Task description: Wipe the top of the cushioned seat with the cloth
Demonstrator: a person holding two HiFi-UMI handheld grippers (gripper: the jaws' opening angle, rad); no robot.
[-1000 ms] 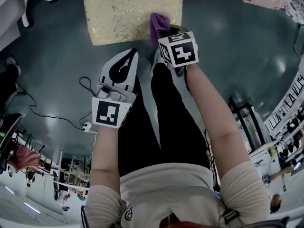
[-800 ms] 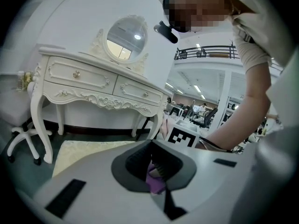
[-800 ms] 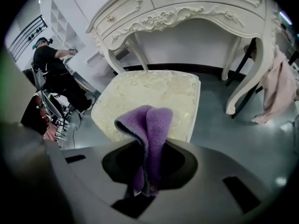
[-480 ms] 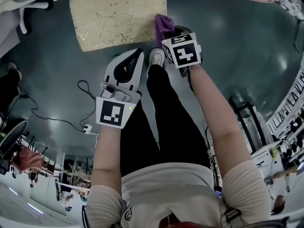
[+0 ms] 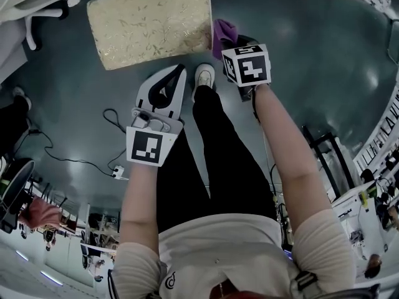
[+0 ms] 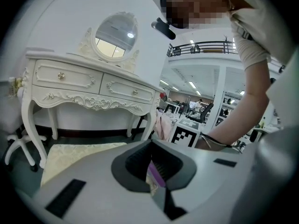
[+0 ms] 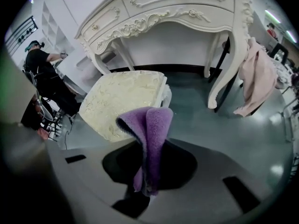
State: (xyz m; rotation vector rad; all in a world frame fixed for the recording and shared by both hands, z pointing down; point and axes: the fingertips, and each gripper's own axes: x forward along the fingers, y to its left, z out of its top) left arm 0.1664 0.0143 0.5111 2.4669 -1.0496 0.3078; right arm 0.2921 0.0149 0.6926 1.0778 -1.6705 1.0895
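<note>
The cushioned seat [image 5: 149,20] is cream with a leaf pattern and stands on the dark floor ahead of me; it also shows low in both gripper views [image 6: 74,155] [image 7: 121,101]. My right gripper [image 5: 235,42] is shut on a purple cloth [image 5: 224,30], which hangs just off the seat's right edge, apart from the top. In the right gripper view the folded cloth [image 7: 152,129] sticks up from the shut jaws [image 7: 149,171]. My left gripper [image 5: 176,72] hovers above the floor, short of the seat's near edge, its jaws [image 6: 156,174] together and holding nothing.
A white carved dressing table [image 7: 177,13] stands behind the seat. A pink garment [image 7: 254,83] hangs at its right leg. A cable with a power strip [image 5: 115,167] lies on the floor at left. My shoe [image 5: 204,75] is close to the seat.
The right gripper with the cloth has moved right, from over the seat's near right corner to beside its right edge. The seat has shifted left in the head view.
</note>
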